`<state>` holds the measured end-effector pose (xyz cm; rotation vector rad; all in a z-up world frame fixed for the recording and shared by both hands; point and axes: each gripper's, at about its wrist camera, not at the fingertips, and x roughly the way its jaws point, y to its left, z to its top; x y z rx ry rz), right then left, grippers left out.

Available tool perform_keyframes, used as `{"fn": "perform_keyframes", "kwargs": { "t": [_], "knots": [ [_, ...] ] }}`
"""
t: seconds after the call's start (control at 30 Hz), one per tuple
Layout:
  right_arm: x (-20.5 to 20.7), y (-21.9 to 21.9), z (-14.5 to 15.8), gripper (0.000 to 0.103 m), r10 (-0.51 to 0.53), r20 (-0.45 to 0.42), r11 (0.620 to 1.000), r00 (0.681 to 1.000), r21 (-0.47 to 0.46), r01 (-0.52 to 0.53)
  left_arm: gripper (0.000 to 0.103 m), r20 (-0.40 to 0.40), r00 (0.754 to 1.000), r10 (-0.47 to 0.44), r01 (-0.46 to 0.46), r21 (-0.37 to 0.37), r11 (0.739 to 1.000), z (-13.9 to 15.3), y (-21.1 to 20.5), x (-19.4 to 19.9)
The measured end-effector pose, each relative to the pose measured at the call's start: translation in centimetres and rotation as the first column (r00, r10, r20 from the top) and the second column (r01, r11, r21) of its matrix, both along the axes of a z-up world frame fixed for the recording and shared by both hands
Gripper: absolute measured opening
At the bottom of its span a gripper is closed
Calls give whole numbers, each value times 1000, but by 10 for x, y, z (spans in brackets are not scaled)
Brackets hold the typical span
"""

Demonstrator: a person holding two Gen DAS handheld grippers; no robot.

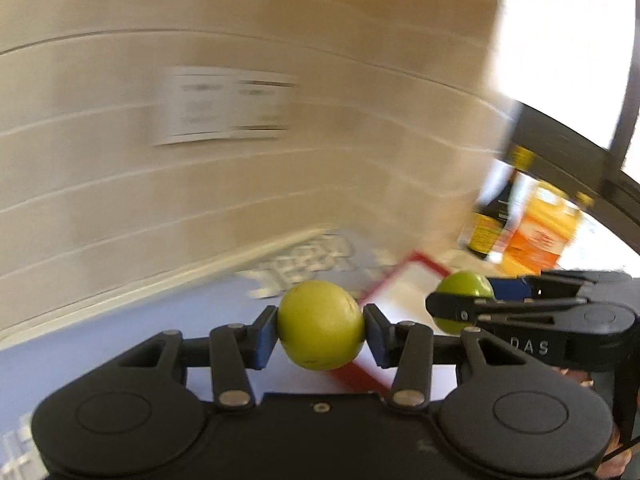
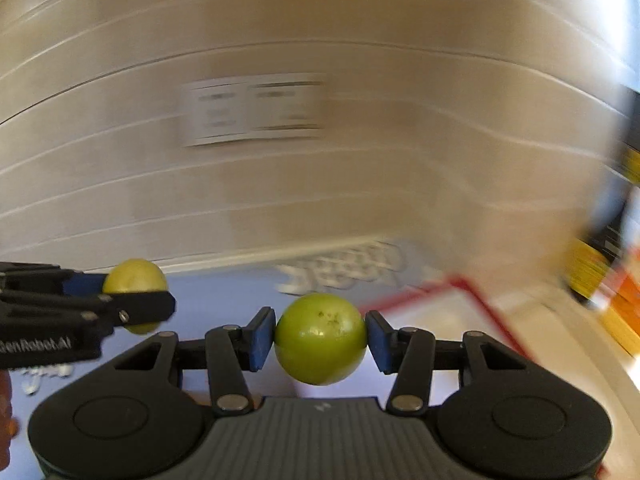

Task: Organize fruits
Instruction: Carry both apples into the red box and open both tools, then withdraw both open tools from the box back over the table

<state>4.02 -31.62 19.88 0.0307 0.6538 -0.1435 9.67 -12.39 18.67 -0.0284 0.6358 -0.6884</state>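
My left gripper (image 1: pixel 321 326) is shut on a yellow-green round fruit (image 1: pixel 320 322), held above the blue tabletop. My right gripper (image 2: pixel 320 338) is shut on a greener round fruit (image 2: pixel 320 338) with small brown specks. In the left wrist view the right gripper (image 1: pixel 460 304) shows at the right with its green fruit (image 1: pixel 466 285). In the right wrist view the left gripper (image 2: pixel 136 292) shows at the left with its yellow-green fruit (image 2: pixel 134 276). A white board with a red rim (image 1: pixel 404 276) lies below and ahead; it also shows in the right wrist view (image 2: pixel 460 284). Both views are motion-blurred.
A tiled beige wall (image 1: pixel 240 180) with a paper sheet (image 1: pixel 224 106) stands ahead. A dark sauce bottle (image 1: pixel 496 208) and an orange packet (image 1: pixel 540 236) stand at the right by a window. The blue patterned table cover (image 1: pixel 80 360) spreads below.
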Motion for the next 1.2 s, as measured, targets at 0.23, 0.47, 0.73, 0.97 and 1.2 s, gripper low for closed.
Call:
{"fn": "perform_keyframes", "kwargs": {
  "t": [0.23, 0.47, 0.73, 0.97, 1.2],
  "knots": [
    [-39, -93, -51, 51, -248, -131, 959, 960, 104, 262, 55, -106, 971, -214, 220, 54, 974, -35, -107, 9],
    [-50, -113, -108, 51, -272, -261, 932, 926, 168, 321, 55, -237, 935, -265, 308, 167, 937, -91, -164, 19],
    [-50, -98, -126, 52, -234, -306, 952, 923, 122, 282, 55, -283, 921, -269, 336, 220, 916, -115, -187, 16],
    [-45, -112, -104, 55, -252, -253, 947, 934, 135, 292, 75, -222, 934, -279, 322, 191, 927, -92, -169, 8],
    [-54, -112, -60, 55, -261, -159, 946, 952, 154, 285, 75, -101, 976, -195, 206, 115, 972, -31, -95, -3]
  ]
}}
